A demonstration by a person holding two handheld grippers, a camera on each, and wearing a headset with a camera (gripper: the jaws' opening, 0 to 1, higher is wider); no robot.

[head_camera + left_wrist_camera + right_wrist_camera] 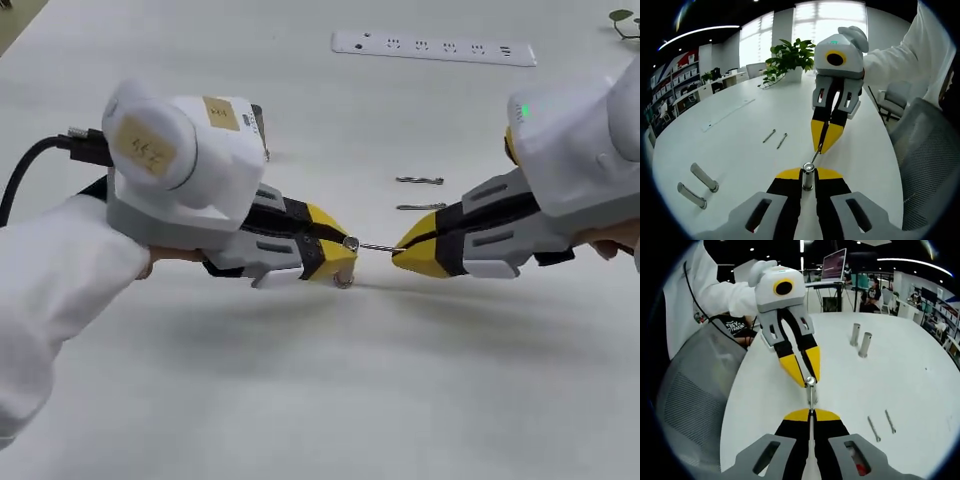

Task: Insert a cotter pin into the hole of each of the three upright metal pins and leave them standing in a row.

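Observation:
A short upright metal pin (347, 262) (808, 176) stands on the white table with my left gripper (345, 256) (808, 184) shut on its shaft. My right gripper (401, 248) (811, 413) is shut on a thin cotter pin (376, 247) (811, 398), held level toward the left. Its tip meets the top of the metal pin (810, 382); I cannot tell whether it is inside the hole. Two more metal pins (855, 334) (865, 344) stand side by side farther off. Two spare cotter pins (420, 181) (420, 207) lie on the table just behind the grippers.
A white power strip (433, 47) lies at the far edge of the table, and a potted plant (789, 57) stands beyond it. Mesh office chairs (932, 165) flank the table. White sleeves of the person reach in from both sides.

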